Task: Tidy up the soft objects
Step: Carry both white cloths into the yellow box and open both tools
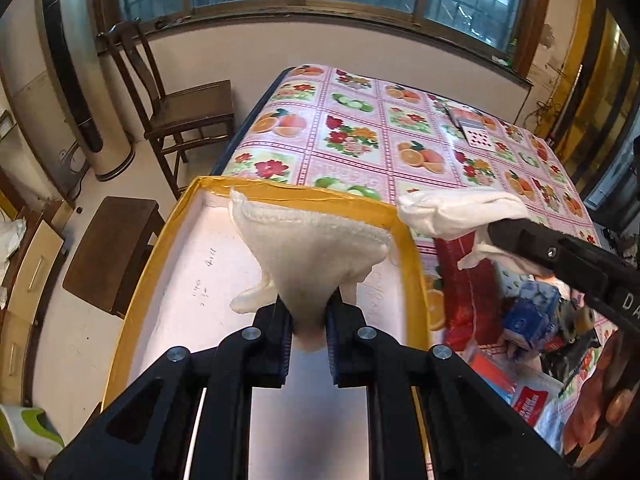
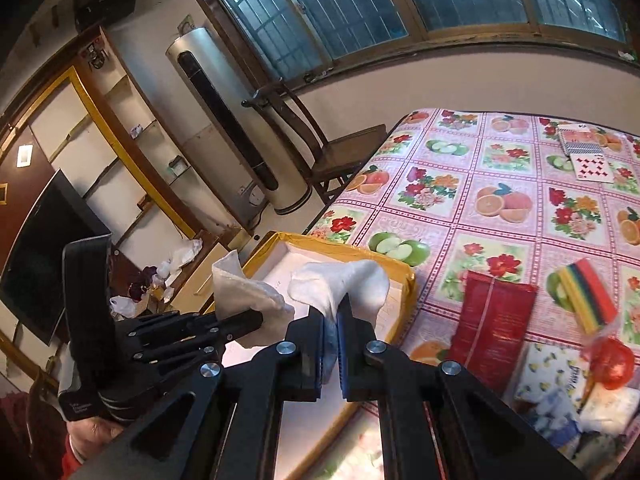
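From your left wrist, your left tool (image 1: 307,314) pinches a cream cloth (image 1: 316,248) by its lower corner, so it fans upward over the open box (image 1: 404,228) (yellow rim, white floor) at the tabletop (image 1: 360,136) edge, placed, I judge, for a straight drop. Your right tool (image 1: 490,232) reaches in from the right, clamped on a white cloth (image 1: 460,212) above the box's far corner.

From your right wrist, the narrow jaws squeeze that white cloth so it bunches over the box. The red packet (image 2: 492,320) lies just beside it.
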The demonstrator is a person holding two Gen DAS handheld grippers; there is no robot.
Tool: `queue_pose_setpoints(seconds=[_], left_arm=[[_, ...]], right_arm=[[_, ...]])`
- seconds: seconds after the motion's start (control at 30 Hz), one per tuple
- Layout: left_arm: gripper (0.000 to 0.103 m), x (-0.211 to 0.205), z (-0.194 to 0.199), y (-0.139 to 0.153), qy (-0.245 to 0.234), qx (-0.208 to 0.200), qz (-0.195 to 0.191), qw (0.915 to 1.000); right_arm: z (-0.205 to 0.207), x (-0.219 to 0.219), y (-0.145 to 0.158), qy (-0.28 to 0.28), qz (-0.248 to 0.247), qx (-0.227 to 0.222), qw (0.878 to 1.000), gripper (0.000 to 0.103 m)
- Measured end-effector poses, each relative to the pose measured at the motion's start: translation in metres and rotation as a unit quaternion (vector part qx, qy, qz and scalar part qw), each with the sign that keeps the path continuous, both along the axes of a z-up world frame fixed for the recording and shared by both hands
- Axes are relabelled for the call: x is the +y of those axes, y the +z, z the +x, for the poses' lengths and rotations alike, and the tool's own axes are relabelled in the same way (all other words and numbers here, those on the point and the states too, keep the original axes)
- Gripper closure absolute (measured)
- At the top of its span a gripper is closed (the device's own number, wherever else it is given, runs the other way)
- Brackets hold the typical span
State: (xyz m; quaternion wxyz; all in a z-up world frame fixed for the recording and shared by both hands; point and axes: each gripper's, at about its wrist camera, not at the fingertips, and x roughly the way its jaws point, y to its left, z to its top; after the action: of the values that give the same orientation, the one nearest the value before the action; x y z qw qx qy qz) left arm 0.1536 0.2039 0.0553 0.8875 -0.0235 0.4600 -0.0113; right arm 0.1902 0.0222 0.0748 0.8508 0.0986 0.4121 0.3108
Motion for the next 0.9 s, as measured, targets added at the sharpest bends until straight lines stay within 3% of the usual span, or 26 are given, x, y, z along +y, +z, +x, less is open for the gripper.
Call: queue_pose_setpoints(seconds=[0.33, 0.6, 0.77, 0.8, 0.83, 0.9], left_arm=[[0.091, 0.027, 0.039, -0.036, 0.024, 0.016, 0.011, 0.9995], [0.089, 0.037, 0.035, -0.045, 0.036, 0.026, 0.014, 0.9989], [0.080, 0.045, 0.031, -0.053, 0.046, 0.033, 0.011, 0.9983], [0.075, 0.045, 0.029, -0.054, 0.048, 0.034, 0.013, 0.9982], [0.070, 0.046, 0.027, -0.054, 0.051, 0.034, 0.013, 0.9981], [0.046, 0.048, 0.022, -0.052, 0.057, 0.031, 0.008, 0.9979]], right_arm=[[0.028, 0.038, -0.061, -0.011, -0.054, 0.040, 0.998, 0.098], [0.016, 0.052, -0.077, 0.007, -0.073, 0.054, 0.996, 0.095], [0.003, 0.062, -0.082, 0.021, -0.104, 0.052, 0.993, 0.090], [0.001, 0.063, -0.080, 0.023, -0.112, 0.047, 0.992, 0.086], [-0.003, 0.064, -0.076, 0.023, -0.121, 0.041, 0.991, 0.073], [-0.012, 0.062, -0.068, 0.024, -0.128, 0.028, 0.991, 0.051]])
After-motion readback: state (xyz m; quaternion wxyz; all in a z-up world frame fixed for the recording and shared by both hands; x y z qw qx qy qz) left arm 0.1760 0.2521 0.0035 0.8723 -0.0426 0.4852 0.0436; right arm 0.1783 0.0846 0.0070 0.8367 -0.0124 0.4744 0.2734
